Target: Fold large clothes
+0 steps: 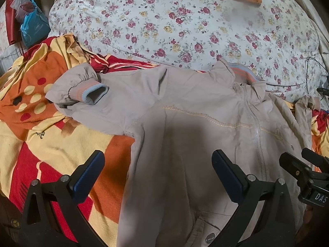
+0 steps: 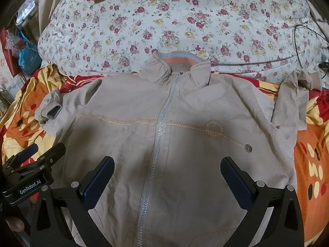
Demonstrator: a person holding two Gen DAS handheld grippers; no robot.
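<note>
Lying flat under both wide-open grippers, L gripper [image 1: 158, 170] & R gripper [image 2: 167, 174]: jacket [image 2: 164, 127].

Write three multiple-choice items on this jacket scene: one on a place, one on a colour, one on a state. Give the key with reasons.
1. Where does the beige zip-front jacket lie?
A. on the red, orange and yellow patterned blanket
B. on a wooden floor
C. on a hanger

2. What colour are the stripes inside its ribbed collar?
A. green and black
B. orange and light blue
C. purple

3. How are the left hand-held gripper and right hand-held gripper?
A. both shut on cloth
B. one open
C. both open

Key: 1 A, blanket shows around the jacket; 2 B, stripes visible at the neck; 3 C, fingers spread, nothing held.
</note>
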